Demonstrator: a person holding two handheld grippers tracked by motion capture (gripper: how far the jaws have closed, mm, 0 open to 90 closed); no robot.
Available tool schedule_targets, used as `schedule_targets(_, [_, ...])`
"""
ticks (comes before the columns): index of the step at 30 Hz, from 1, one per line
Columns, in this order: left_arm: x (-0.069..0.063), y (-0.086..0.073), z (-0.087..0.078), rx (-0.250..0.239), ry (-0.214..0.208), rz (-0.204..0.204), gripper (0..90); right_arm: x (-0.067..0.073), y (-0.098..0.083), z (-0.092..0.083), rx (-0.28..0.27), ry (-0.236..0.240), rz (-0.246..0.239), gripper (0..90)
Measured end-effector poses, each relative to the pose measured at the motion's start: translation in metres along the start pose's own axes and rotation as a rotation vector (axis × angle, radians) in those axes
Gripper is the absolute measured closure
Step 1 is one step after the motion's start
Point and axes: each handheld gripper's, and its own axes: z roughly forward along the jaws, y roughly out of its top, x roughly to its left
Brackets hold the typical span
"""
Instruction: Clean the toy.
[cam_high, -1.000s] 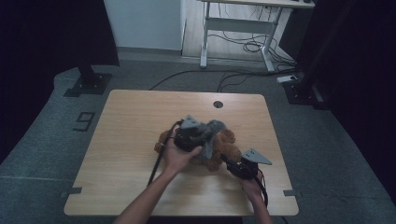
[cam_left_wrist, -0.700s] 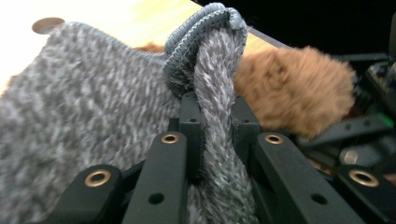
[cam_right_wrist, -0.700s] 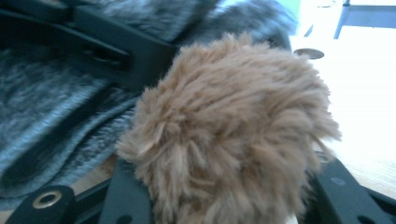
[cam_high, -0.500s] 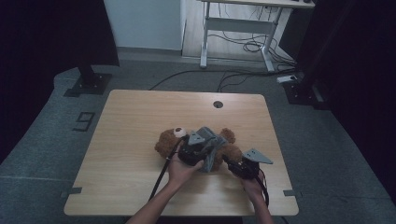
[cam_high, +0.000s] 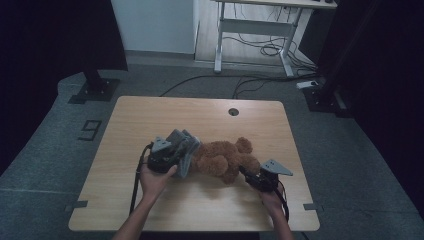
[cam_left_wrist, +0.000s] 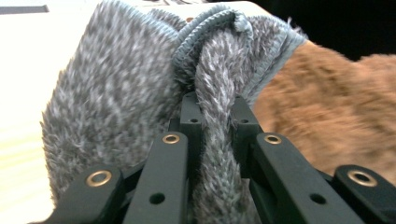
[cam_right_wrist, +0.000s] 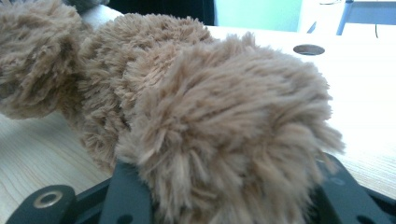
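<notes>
High view: a brown teddy bear (cam_high: 222, 159) lies mid-table (cam_high: 200, 115), a grey cloth (cam_high: 184, 150) at its left end; bare wood spreads toward the far edge.
Left gripper view: the left gripper (cam_left_wrist: 215, 116) has its jaws clamped on a fold of the fuzzy cloth, bear just beyond.
Right gripper view: the right gripper (cam_right_wrist: 219, 186) is pinching a fluffy bear limb.

brown plush bear (cam_high: 222, 159) lying on table; grey fluffy cloth (cam_high: 183, 150) bunched against it.
</notes>
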Motion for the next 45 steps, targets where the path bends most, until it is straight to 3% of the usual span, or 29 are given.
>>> schedule_targets(3, [0.016,-0.011,-0.005,0.015,0.02,-0.028,79.3,-0.001,0.0,0.0,0.0,0.001,0.003,55.5])
schedule_targets(8, [0.033,-0.028,-0.006,0.049,0.041,-0.057,78.8,-0.001,-0.001,0.0,-0.001,0.002,0.005,55.4])
schedule_targets(12, [0.04,-0.031,-0.01,0.053,0.05,-0.074,78.7,-0.003,-0.002,0.0,-0.001,-0.001,0.013,55.4])
schedule_targets(15, [0.039,-0.025,-0.015,0.035,0.043,-0.077,78.8,-0.005,-0.002,-0.001,-0.002,-0.007,0.022,55.5])
schedule_targets(20, [0.014,0.005,-0.017,-0.017,0.012,-0.008,79.2,-0.006,-0.002,-0.001,-0.004,-0.013,0.022,55.6])
schedule_targets(24, [-0.018,0.034,-0.008,-0.032,-0.039,0.062,79.2,-0.005,-0.002,-0.001,-0.008,-0.008,0.019,55.6])
schedule_targets(28, [-0.056,0.059,0.018,-0.018,-0.086,0.137,79.2,-0.003,-0.001,0.0,-0.013,0.0,0.015,55.6])
schedule_targets(29, [-0.06,0.062,0.022,-0.014,-0.092,0.145,79.2,-0.003,-0.001,0.0,-0.016,0.001,0.011,55.6])
schedule_targets(31, [-0.081,0.072,0.041,0.005,-0.125,0.18,79.2,-0.002,-0.001,0.0,-0.011,0.004,0.006,55.5])
schedule_targets(34, [-0.103,0.078,0.064,0.039,-0.161,0.199,79.1,0.001,0.001,0.0,-0.016,0.001,-0.016,55.4])
schedule_targets(37, [-0.124,0.074,0.089,0.099,-0.148,0.242,79.0,0.003,0.001,0.0,-0.017,0.006,-0.031,55.3])
schedule_targets(38, [-0.127,0.071,0.097,0.125,-0.13,0.262,79.0,0.003,0.001,0.0,-0.016,0.004,-0.035,55.3])
schedule_targets(40, [-0.128,0.062,0.107,0.158,-0.125,0.249,79.0,0.003,0.001,0.0,-0.011,-0.002,-0.043,55.3])
schedule_targets(43, [-0.119,0.056,0.106,0.148,-0.135,0.209,79.4,0.001,0.0,-0.001,-0.004,-0.002,-0.051,55.3])
schedule_targets(45, [-0.112,0.057,0.099,0.136,-0.106,0.206,79.3,0.002,0.0,-0.001,-0.003,0.003,-0.054,55.3])
